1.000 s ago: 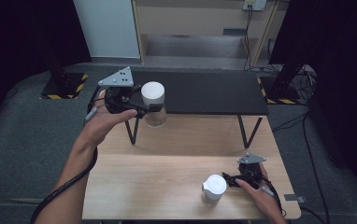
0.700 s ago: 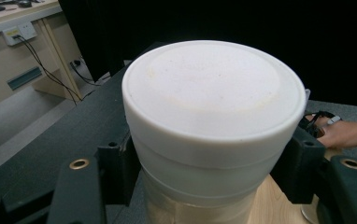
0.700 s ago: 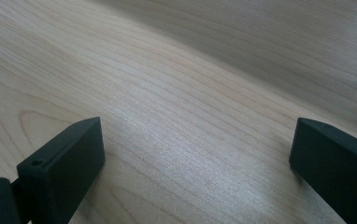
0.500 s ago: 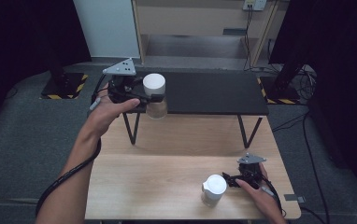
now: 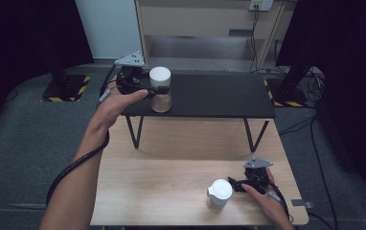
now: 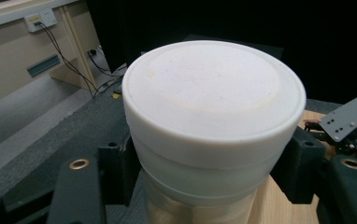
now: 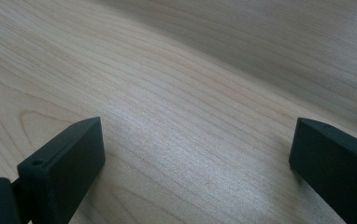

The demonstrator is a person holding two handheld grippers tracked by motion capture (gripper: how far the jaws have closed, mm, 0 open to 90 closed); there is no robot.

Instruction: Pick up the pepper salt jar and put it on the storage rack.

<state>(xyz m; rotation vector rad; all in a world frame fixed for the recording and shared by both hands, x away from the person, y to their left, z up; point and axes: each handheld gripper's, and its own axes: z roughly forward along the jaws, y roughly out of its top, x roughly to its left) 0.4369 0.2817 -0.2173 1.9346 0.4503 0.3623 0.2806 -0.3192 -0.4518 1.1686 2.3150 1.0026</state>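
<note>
Near edge, high view: right gripper (image 5: 238, 184) sits low on the wooden table (image 5: 171, 158), lower right of frame, the person's right hand (image 5: 267, 199) behind it. Just left of its tips stands a white-capped jar (image 5: 219, 194), upright on the wood. Can't tell from that view whether the tips touch it.

Right gripper view: both black jaws stand wide apart, with bare wood grain (image 7: 190, 116) between them. Tool is wide, holding nothing.

Left forearm (image 5: 83, 177) runs up from bottom left of the high view, black cable looped around it. Left hand (image 5: 111, 103) is at upper left, carrying the left gripper (image 5: 148, 90) with its grey three-cornered plate (image 5: 130, 59) on top.

Left gripper is clamped on a second jar (image 5: 160, 88), with a white lid on top and a tan, translucent-looking body below. The jar is upright, at the near left part of the black table (image 5: 219, 96), which stands beyond the wooden one. Can't tell whether its base rests on the black top or hangs just above it.

Left gripper view: the jar's white lid (image 6: 214, 93) is centred in frame, with the black pads (image 6: 116, 172) pressed to the jar's sides just under the lid. At right edge, farther off, the other gripper's grey plate (image 6: 345, 119) over a patch of wood.

Far: grey floor, pale cabinet along top of frame, dark curtains on both sides.
</note>
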